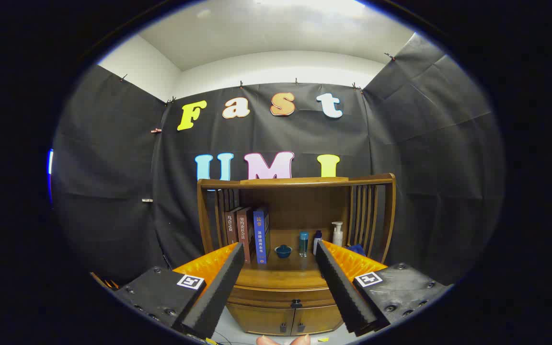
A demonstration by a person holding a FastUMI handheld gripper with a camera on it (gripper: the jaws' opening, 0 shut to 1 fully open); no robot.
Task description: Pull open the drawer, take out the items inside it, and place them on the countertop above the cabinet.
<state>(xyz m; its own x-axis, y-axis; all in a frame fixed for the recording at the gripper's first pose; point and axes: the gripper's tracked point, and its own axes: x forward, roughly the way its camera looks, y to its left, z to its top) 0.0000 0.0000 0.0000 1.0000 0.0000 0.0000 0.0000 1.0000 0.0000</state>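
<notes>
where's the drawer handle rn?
Gripper view: the drawer handle sits mid-front of the cabinet, just above the two doors, between and beyond the open tongs.

We see black cloth walls [113, 191] hung on 3 sides of the booth, pinned up with small clips along the top edge. Above the cloth we see a white wall [276, 67] and a pale ceiling [266, 33], bright near its far edge. Low down in front of the back cloth stands a wooden cabinet, and below it we see a strip of light grey floor [233, 330].
</notes>
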